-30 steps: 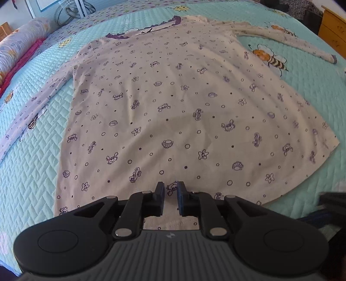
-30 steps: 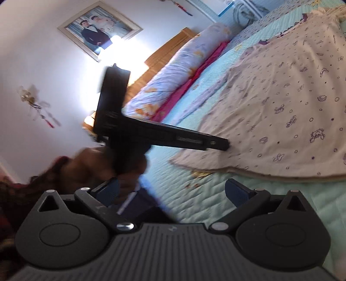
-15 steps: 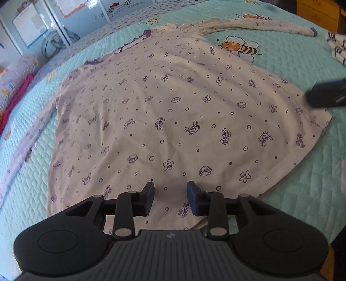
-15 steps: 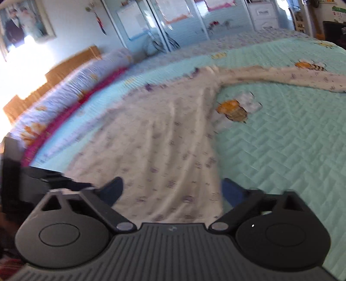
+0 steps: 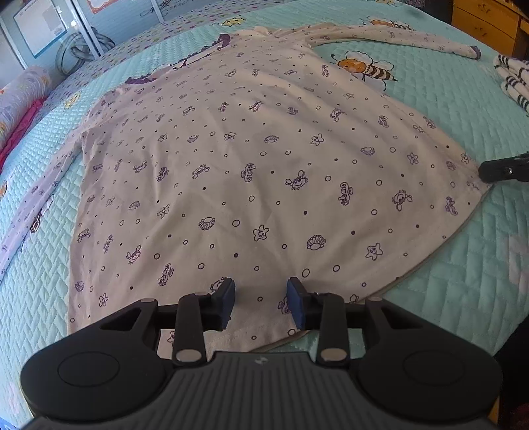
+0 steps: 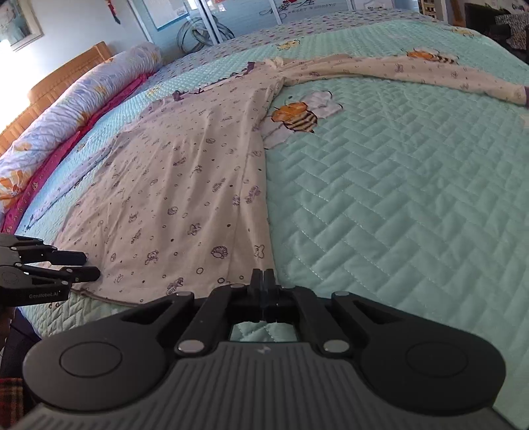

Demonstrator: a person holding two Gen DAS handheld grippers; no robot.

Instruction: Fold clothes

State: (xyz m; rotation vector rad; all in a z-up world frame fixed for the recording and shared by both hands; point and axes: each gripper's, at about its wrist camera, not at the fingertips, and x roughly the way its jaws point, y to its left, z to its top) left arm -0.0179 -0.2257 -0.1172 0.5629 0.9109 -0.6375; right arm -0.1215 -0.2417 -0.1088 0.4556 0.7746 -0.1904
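A cream long-sleeved shirt (image 5: pixel 264 172) with small purple sea-creature prints lies spread flat on the teal quilted bed (image 5: pixel 463 109), both sleeves stretched out. My left gripper (image 5: pixel 261 301) hovers over the near hem with its jaws partly apart. Flat fabric shows between the blue pads (image 5: pixel 228 297), which do not press on it. My right gripper (image 6: pixel 263 281) is shut at the shirt (image 6: pixel 185 185) hem's right corner, where the side edge runs in between its fingertips. In the left wrist view the right gripper (image 5: pixel 486 172) touches that corner. In the right wrist view the left gripper (image 6: pixel 91 265) sits at the hem's far end.
A rolled floral quilt (image 6: pixel 82 99) and a pink sheet (image 6: pixel 59 152) lie along the wooden headboard (image 6: pixel 66 76). A striped garment (image 5: pixel 512 82) rests near the bed's right edge, by wooden drawers (image 5: pixel 486 23). A bee print (image 6: pixel 297 115) marks the bedspread beside the shirt.
My right gripper swung from facing the wall and the other gripper down to the shirt's right hem corner and shut. The left gripper's jaws widened over the hem.
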